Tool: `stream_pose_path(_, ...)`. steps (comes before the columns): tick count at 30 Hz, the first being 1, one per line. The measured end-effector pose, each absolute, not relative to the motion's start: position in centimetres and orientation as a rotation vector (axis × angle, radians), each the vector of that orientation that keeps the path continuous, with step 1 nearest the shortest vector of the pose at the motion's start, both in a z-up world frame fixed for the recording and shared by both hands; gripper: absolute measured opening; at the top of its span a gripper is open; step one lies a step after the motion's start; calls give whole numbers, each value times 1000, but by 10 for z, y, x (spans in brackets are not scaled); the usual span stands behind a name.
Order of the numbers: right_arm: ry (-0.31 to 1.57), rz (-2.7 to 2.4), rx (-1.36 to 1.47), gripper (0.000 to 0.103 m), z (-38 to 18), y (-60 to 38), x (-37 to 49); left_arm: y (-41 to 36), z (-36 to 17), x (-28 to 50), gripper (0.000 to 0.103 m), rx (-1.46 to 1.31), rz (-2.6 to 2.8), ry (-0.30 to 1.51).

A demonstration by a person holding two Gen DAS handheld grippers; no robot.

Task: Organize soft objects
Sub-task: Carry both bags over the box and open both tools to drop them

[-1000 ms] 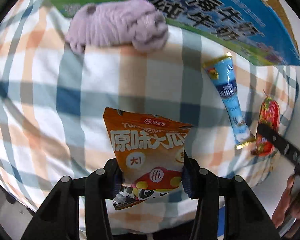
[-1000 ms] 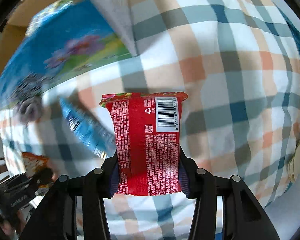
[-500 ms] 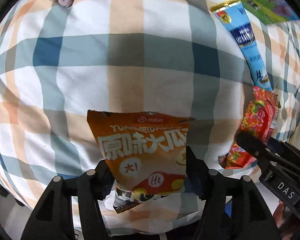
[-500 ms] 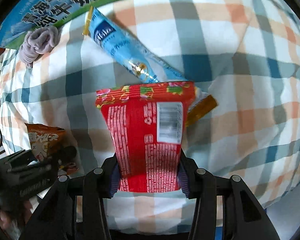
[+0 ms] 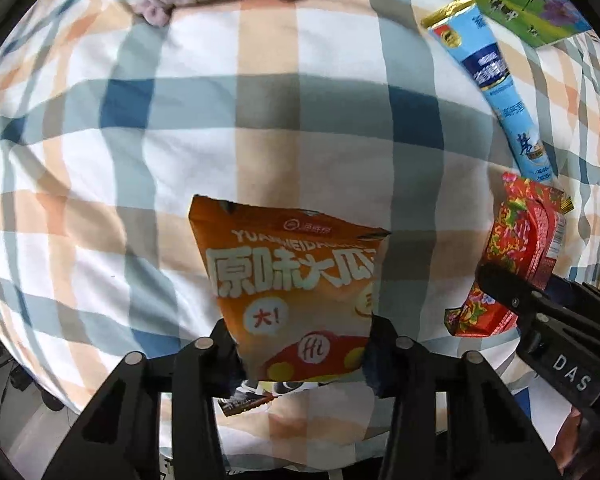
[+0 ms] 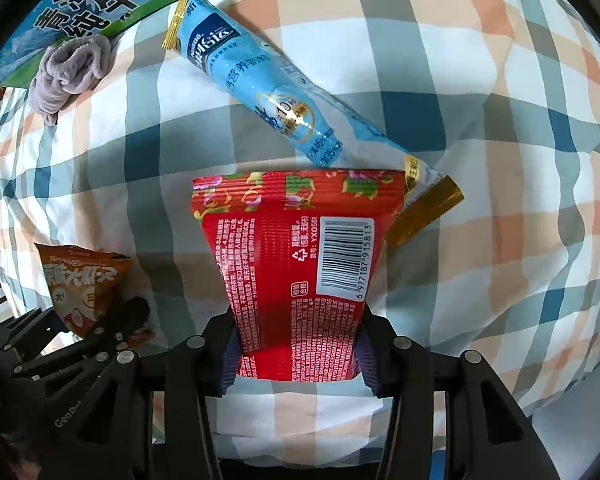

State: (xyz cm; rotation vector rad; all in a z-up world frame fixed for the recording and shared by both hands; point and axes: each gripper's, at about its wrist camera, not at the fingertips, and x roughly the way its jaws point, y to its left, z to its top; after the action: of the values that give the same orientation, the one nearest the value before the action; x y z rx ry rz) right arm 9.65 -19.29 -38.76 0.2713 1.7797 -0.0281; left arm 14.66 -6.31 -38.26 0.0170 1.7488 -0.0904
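Left hand-held gripper (image 5: 300,344): clamped on the lower end of an orange snack bag (image 5: 296,300), held above the plaid bedsheet (image 5: 140,160).
Right hand-held gripper (image 6: 296,344): gripping a red packet (image 6: 300,272), barcode side up, its top edge overlapping the blue stick pouch (image 6: 268,92).
Far edge: purple rolled cloth (image 6: 66,76) against a milk carton box (image 6: 92,4).

Beneath me, a padded surface under a plaid cloth (image 5: 260,128) of white, orange, blue and grey. A printed blue-green carton (image 6: 80,8) borders its far edge. Even daylight.
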Motion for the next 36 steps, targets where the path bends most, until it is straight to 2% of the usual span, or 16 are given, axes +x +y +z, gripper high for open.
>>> stream_pose_path(9,1724,16,244,48,-347,-175,110,-78,-317,149,42,-9,-117,1618)
stream_pose_path(16,1574,91,195,48,-280,-174,116,-86,-236,173,42,-26,-162,1458)
stream_pose_path(23,1428,138,203,48,-205,-192,164,-82,-168,220,42,-24,-190,1308)
stream_pose_path(31,1319,135,204,48,-168,-189,238,-61,-148,288,42,5,-192,1217)
stream_pose_path(36,1319,136,223,48,-164,-194,277,-54,-156,331,42,-14,-202,1262)
